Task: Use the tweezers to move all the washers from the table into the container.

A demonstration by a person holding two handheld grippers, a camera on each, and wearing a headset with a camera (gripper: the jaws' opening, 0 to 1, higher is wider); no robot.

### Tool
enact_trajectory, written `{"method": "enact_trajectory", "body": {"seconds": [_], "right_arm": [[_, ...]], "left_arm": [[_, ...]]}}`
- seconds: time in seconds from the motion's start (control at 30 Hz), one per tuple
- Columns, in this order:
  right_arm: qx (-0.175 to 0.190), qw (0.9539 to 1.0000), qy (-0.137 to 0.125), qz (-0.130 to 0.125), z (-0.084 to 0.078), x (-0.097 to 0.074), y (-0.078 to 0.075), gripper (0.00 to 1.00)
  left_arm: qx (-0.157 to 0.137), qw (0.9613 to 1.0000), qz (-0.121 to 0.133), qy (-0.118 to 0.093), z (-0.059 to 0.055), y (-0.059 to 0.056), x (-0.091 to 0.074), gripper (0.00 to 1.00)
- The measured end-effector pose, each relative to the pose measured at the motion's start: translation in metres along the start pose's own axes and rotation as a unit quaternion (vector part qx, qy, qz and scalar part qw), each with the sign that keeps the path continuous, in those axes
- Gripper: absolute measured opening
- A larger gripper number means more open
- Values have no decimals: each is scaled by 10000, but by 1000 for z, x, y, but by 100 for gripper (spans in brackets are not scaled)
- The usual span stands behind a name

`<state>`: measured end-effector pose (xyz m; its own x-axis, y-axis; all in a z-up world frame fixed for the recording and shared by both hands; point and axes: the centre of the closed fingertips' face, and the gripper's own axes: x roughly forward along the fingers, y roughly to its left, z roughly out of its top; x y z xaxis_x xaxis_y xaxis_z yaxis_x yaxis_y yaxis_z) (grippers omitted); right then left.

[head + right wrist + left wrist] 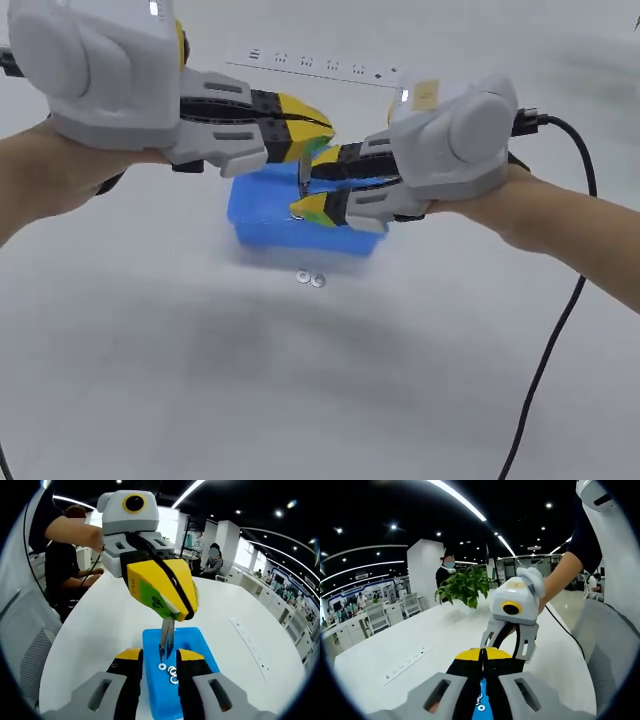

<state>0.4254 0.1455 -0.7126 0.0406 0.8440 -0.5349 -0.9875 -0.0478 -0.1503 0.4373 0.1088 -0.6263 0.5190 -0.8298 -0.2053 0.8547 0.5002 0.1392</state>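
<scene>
- I see the surface (300,380) spread white, smooth and matte beneath both tools.
- My left tool (318,130) has a grey moulded body, with black ribbed jaws ending in yellow tips. Its jaws are pressed together on the tweezers, and in the left gripper view they meet along a thin dark line (482,670).
- My right tool (318,185) is built the same way and faces the left tool almost nose to nose. Its jaws stand apart in the right gripper view (161,662) and hold nothing.
- The container (260,215) is a blue rectangular plastic tray with shallow walls. It sits directly under the tips of both tools.
- A black cable (550,330) trails from the back of the right tool across the surface.
- A long white power strip (320,65) lies flat beyond both tools.
- The tweezers (167,632) are slim bare metal. They hang point down from the left tool's yellow tips, and their ends reach into the gap between the right tool's jaws, above the container floor.
- Three washers (170,672), small flat metal rings, lie in the container just ahead of the right tool's jaws.
- Two washers (310,279) lie side by side on the surface, just outside the container's near wall and below both tools.
</scene>
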Motion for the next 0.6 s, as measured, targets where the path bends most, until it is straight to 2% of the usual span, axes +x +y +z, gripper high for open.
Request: {"method": "enact_trajectory", "body": {"seconds": [0.1,0.17,0.23,0.27,0.3,0.37,0.43,0.6], "right_arm": [[122,9999,14,-32,-3,-8,3,29],[165,9998,21,-72,-5,-13,4,31],[269,9994,13,-194,-8,-21,4,34],[348,9986,-102,-376,-7,-27,1,35],[389,9981,-165,-446,-5,-29,0,37],[790,9932,-494,-692,-3,-44,-1,40],[1038,9893,-643,-803,-5,-54,0,44],[1369,9833,-523,-1078,-31,-82,6,59]], "left_arm": [[75,9999,132,-3,4,6,-2,4],[81,9999,110,-20,6,5,-5,4],[127,9998,119,-34,9,3,-6,4],[147,9998,107,-32,10,1,-7,4],[169,9998,101,-31,10,0,-8,4],[235,9997,86,-35,12,-4,-10,4],[318,9994,88,-46,13,-5,-13,4],[355,9993,101,-36,15,-15,-22,4]]}}
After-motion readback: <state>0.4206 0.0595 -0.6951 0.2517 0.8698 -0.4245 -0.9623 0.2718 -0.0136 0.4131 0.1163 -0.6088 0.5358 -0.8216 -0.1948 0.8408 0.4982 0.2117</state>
